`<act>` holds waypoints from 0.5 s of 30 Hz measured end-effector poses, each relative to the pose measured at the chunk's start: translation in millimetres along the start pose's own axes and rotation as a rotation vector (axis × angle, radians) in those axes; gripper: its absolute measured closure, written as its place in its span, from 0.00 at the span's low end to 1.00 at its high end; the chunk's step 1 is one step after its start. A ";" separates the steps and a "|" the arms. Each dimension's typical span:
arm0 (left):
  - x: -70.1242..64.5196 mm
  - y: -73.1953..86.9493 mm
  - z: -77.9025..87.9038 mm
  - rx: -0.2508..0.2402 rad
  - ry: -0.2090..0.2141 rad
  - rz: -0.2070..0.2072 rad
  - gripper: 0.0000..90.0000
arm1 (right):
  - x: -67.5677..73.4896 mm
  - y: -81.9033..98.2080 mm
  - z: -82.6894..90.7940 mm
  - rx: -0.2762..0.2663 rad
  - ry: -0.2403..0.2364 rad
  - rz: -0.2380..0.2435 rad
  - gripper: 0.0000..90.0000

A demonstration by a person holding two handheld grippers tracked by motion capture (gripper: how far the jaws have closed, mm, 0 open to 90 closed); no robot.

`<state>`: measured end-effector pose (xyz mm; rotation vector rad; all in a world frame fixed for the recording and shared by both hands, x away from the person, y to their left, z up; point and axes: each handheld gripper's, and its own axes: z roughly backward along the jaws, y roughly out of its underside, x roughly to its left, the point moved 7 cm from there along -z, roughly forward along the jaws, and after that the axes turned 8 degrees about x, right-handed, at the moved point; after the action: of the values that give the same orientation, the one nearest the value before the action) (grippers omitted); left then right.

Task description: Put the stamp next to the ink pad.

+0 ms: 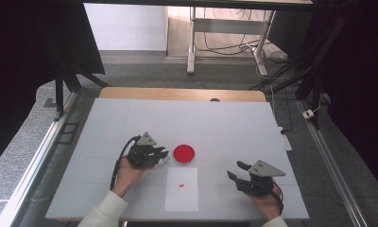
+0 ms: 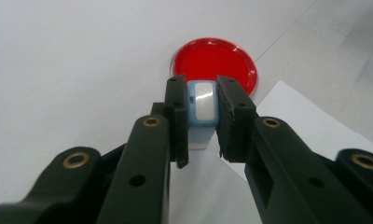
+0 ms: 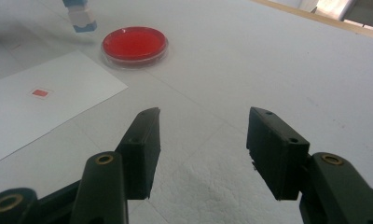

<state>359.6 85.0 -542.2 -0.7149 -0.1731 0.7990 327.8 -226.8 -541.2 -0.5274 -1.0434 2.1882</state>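
A round red dish (image 1: 184, 153) (image 2: 216, 63) (image 3: 134, 44) sits near the middle of the white table. Just left of it, my left gripper (image 1: 162, 154) (image 2: 201, 86) is shut on a small light-blue and white block (image 2: 202, 109) (image 3: 81, 18), held just above the table close to the dish's rim. In front of the dish lies a white paper sheet (image 1: 182, 191) (image 3: 58, 88) with a tiny red square (image 1: 181, 185) (image 3: 40, 93) on it. My right gripper (image 1: 235, 169) (image 3: 203, 116) hovers to the right of the sheet, open, with nothing between its jaws.
The white cover (image 1: 215, 123) spreads over most of the table, with a wooden strip (image 1: 182, 93) along the far edge. A white power strip (image 1: 285, 140) lies off the right edge. Black frame posts (image 1: 59, 94) stand at the far left and right.
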 end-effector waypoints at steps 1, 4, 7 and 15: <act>1.0 0.3 -1.7 0.007 -0.003 -0.001 0.84 | 0.2 -0.1 -0.4 0.000 -0.003 0.001 0.49; 3.4 1.5 -6.0 0.022 -0.012 0.003 0.84 | -0.1 -0.1 -1.8 0.002 -0.002 0.006 0.49; 4.5 2.9 -10.5 0.037 -0.023 -0.001 0.83 | -0.9 -0.1 -2.2 0.003 -0.003 0.005 0.49; 4.0 3.0 -12.8 0.030 -0.027 0.001 0.83 | -1.2 0.1 -2.6 0.006 -0.001 0.006 0.48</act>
<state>365.8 82.7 -554.2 -0.6765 -0.1853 0.8108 330.2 -226.2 -542.8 -0.5275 -1.0360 2.1964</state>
